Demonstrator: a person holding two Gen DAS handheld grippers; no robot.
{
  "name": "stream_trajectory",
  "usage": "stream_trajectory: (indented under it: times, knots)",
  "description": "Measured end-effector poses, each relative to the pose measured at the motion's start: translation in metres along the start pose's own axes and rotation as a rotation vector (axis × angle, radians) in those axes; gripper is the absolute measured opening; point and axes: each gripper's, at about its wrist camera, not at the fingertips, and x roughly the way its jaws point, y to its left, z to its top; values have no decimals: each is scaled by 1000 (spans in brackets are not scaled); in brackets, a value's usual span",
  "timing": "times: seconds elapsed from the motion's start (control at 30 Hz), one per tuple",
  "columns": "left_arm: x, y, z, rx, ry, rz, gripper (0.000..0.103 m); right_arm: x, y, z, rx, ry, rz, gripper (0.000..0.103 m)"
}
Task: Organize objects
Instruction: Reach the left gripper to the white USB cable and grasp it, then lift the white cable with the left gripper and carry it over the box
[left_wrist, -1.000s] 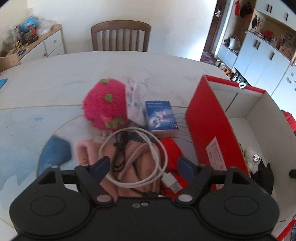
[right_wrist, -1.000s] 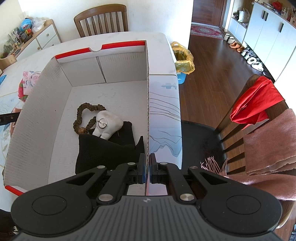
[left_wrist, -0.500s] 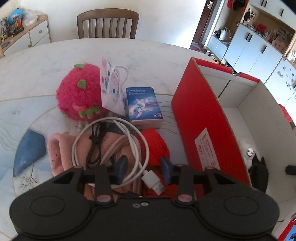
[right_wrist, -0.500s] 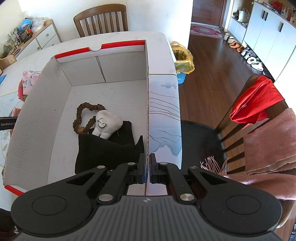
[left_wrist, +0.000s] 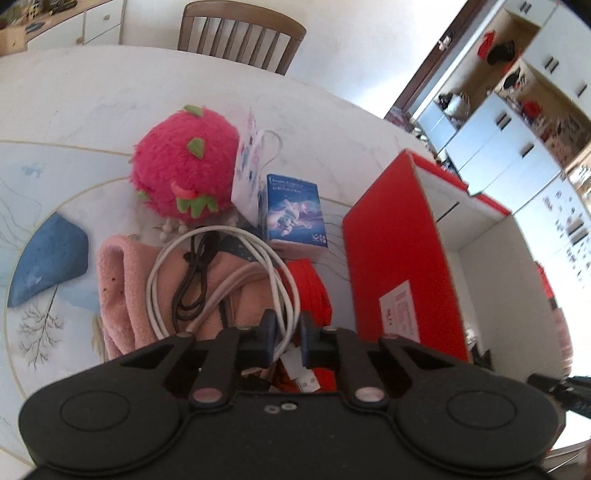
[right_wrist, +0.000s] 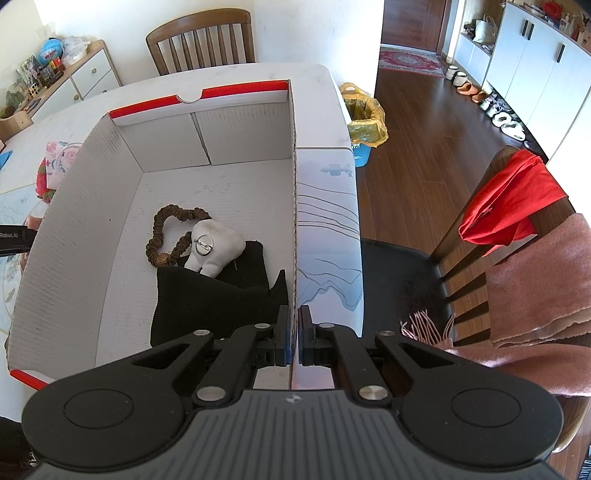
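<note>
**Left tool has closed in on the white cable**

Over the last second your left tool went from wide open above the pile to nearly shut, its fingers now on either side of the white cable near the plug end. A narrow gap remains between them, and the cable strands run through it; whether they are truly pinched I cannot tell for sure, but it reads as a grip just made. The coil lies on the pink cloth with a black cord inside its loop, so watch that the cord does not come along when you lift.

Your right tool has not moved: it is clamped shut on the side wall of the box, steadying it on the surface.

The cable is not yet in the box.
</note>
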Motion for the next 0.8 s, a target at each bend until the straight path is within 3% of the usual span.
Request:
stream_trajectory:
  times: [0.27,0.53,0.8]
  knots:
    - [-33,-6,4,-5,-75,-12,9,0,0,0,-1,0,0,3]
    - [-76,-16,6,-51,-162,-73,8,0,1,2,4,0,0,3]
    - [-118,-37,14,-25,-248,-136,8,1,3,3,2,0,-1,3]
